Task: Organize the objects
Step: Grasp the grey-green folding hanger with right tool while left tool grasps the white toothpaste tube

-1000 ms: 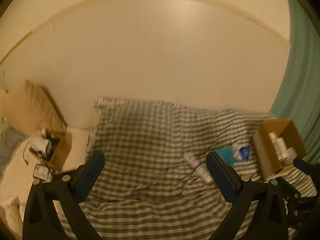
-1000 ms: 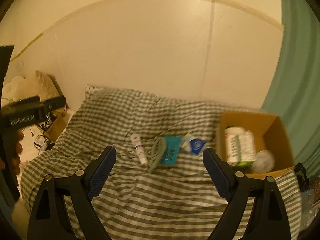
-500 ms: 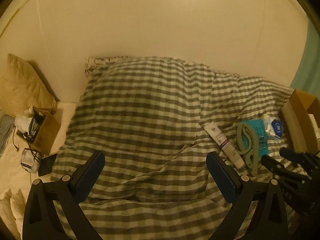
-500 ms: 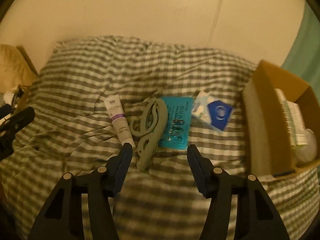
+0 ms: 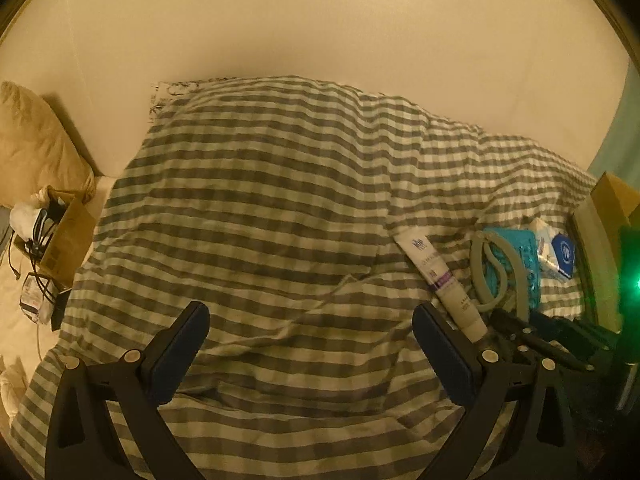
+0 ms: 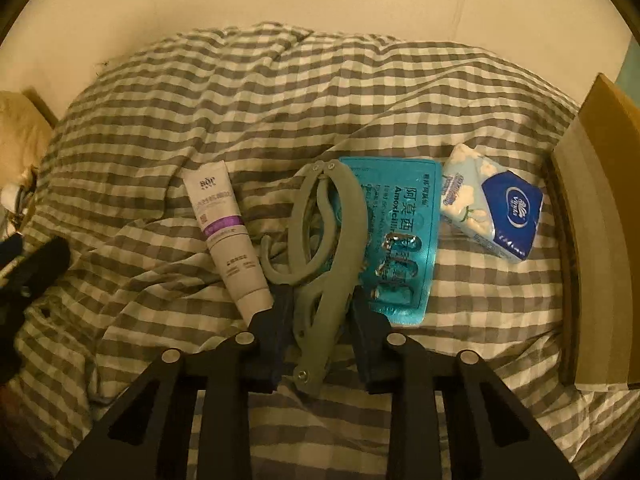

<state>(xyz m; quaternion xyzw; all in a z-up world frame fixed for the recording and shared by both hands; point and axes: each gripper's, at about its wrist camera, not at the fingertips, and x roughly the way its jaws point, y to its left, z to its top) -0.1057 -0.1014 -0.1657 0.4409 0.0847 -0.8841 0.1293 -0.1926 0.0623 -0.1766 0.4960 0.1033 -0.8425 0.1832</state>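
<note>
On the grey checked blanket (image 6: 280, 100) lie a white tube (image 6: 228, 232), a green folding hanger (image 6: 340, 216), a teal blister pack (image 6: 404, 232) and a blue-and-white tissue pack (image 6: 496, 208). My right gripper (image 6: 318, 300) points down at the hanger's near end. Its jaws are closing with the hanger between them, and a thin gap still shows at the right pad. In the left wrist view the tube (image 5: 440, 276) and the hanger (image 5: 496, 272) sit at the right. My left gripper (image 5: 310, 312) stands open over bare blanket, nothing between its fingers.
An open cardboard box (image 6: 592, 200) stands at the blanket's right edge. Left of the bed are a tan pillow (image 5: 36, 148) and a small carton of cables (image 5: 60, 232). A pale wall (image 5: 320, 20) runs behind, with a teal curtain (image 5: 624, 120) at the right.
Both grippers have come down toward the bed and tipped downward. The right gripper's jaws have narrowed from wide apart to close around the hanger. The left jaws stay wide.
</note>
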